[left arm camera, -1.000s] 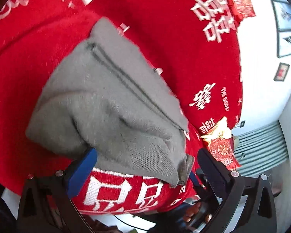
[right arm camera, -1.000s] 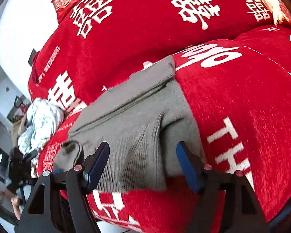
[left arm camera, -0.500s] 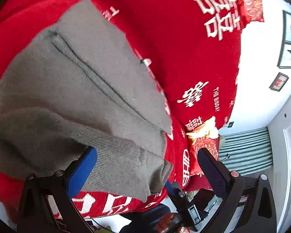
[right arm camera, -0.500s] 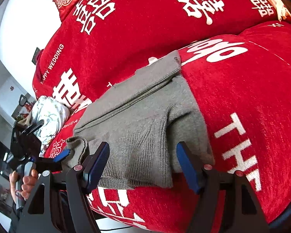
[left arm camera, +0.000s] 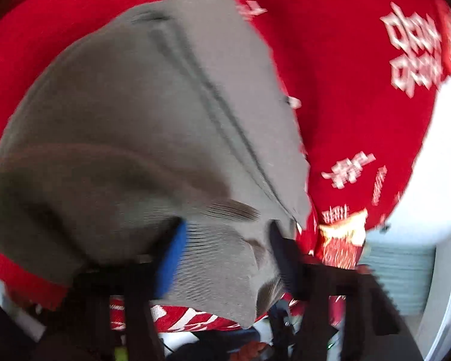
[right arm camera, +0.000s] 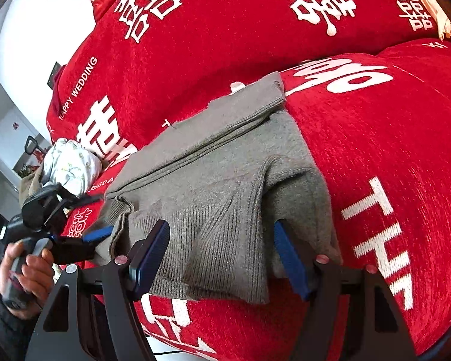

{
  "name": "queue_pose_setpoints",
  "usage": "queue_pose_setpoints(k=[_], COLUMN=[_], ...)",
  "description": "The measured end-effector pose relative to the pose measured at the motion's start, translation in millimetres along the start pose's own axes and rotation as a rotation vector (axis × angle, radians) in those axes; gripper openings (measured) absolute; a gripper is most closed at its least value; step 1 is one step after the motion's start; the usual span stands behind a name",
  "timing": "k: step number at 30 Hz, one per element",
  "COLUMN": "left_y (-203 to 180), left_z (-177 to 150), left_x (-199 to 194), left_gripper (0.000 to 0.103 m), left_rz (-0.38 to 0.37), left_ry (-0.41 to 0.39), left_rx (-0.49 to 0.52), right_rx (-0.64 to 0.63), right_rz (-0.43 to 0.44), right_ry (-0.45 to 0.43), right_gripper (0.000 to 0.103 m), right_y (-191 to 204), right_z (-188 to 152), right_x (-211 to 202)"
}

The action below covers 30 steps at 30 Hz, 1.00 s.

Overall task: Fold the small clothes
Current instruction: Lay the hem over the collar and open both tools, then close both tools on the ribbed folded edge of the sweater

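Observation:
A grey knitted garment (right arm camera: 213,180) lies partly folded on a red sofa cover with white lettering (right arm camera: 391,162). It fills the blurred left wrist view (left arm camera: 129,114). My left gripper (left arm camera: 225,249) has its fingers around the garment's ribbed near corner, with the jaws narrowed on the cloth. In the right wrist view, the left gripper (right arm camera: 99,234) meets the garment's left corner. My right gripper (right arm camera: 222,255) is open, its fingers astride the garment's near ribbed edge, without pinching it.
A crumpled white floral cloth (right arm camera: 72,165) lies on the sofa to the left of the garment. Red cushions (right arm camera: 225,30) rise behind it. The sofa's front edge drops just below the garment. A wall and radiator (left arm camera: 406,270) stand at the right.
My left gripper has moved forward onto the garment's corner and its jaws have narrowed around the cloth. My right gripper has crept closer to the near edge, still open.

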<state>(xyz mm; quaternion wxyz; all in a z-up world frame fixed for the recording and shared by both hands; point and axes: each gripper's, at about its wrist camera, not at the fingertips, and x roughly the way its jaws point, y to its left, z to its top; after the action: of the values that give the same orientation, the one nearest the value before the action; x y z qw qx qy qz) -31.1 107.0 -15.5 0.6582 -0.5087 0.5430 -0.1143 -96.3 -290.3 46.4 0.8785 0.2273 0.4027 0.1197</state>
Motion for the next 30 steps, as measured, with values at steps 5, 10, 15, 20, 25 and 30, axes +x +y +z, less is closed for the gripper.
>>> queue_pose_setpoints(k=[5, 10, 15, 20, 25, 30], left_y=[15.1, -21.4, -54.3, -87.3, -91.9, -98.8], left_z=[11.9, -1.5, -13.8, -43.8, -39.6, -19.2], left_x=[9.3, -18.7, -28.8, 17.9, 38.4, 63.8], left_gripper=[0.003, 0.072, 0.103, 0.103, 0.103, 0.023], left_rz=[0.028, 0.108, 0.253, 0.631, 0.548, 0.405], left_ry=[0.094, 0.026, -0.116, -0.085, 0.115, 0.269], left_rx=[-0.053, 0.124, 0.424, 1.179, 1.392, 1.289], right_rx=[0.004, 0.004, -0.045, -0.067, -0.106, -0.088], right_rz=[0.014, 0.044, 0.029, 0.029, 0.025, 0.027], right_ry=[0.002, 0.002, -0.005, -0.001, 0.01, 0.022], right_gripper=[0.075, 0.075, 0.075, 0.076, 0.077, 0.077], right_y=[-1.4, -6.1, -5.2, -6.0, -5.2, -7.0], right_z=[0.3, 1.4, 1.9, 2.4, 2.7, 4.5], right_x=[1.5, -2.2, -5.7, -5.3, -5.0, -1.7])
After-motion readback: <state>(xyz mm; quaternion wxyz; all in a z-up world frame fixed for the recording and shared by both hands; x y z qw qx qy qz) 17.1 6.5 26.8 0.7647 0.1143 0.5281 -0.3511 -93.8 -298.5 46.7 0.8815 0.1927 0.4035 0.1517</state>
